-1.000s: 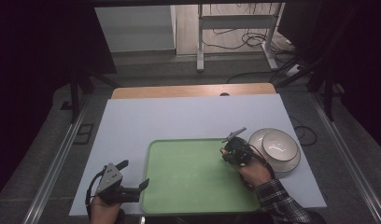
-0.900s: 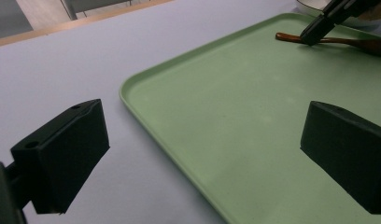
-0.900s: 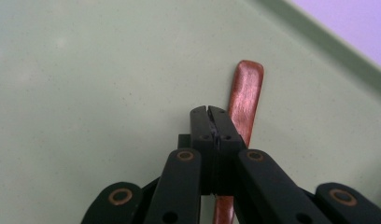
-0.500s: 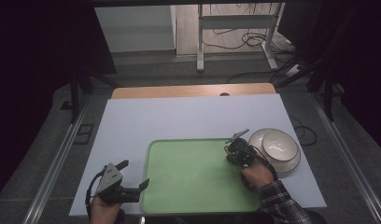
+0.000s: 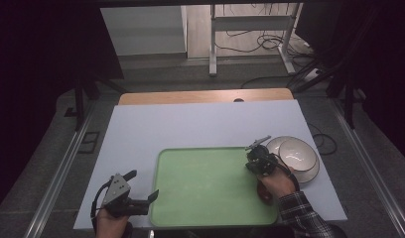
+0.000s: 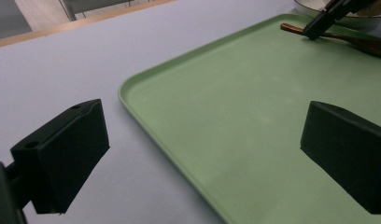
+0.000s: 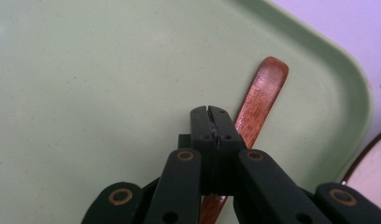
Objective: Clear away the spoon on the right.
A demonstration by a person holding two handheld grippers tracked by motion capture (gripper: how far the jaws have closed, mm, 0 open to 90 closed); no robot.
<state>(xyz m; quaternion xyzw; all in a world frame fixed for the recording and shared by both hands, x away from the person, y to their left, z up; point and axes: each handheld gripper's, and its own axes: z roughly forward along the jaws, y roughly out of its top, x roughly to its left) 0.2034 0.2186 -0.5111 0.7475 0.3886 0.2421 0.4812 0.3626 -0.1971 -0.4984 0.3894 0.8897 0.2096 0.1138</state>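
A pale lilac table top (image 5: 200, 126) takes up the middle of the high view, with a strip of wooden edge (image 5: 205, 96) along its far side. On it, in the lower centre of the frame, lies a green tray (image 5: 205, 188) with rounded corners. Just past the tray's right rim, right of centre, sits a white bowl (image 5: 298, 154) on a plate.

At the lower left of the high view, the left gripper (image 5: 141, 191) rests beside the tray's left rim; in the left gripper view its jaws stand wide apart, one over the table, the other over the tray, with nothing between them.

At the tray's upper right corner, the right gripper (image 5: 253, 157) points down at the tray. In the right gripper view its jaws (image 7: 210, 122) are pressed together, tips over a brown wooden spoon (image 7: 261, 100) that lies flat on the tray near that rounded corner; whether they pinch its handle I cannot tell.
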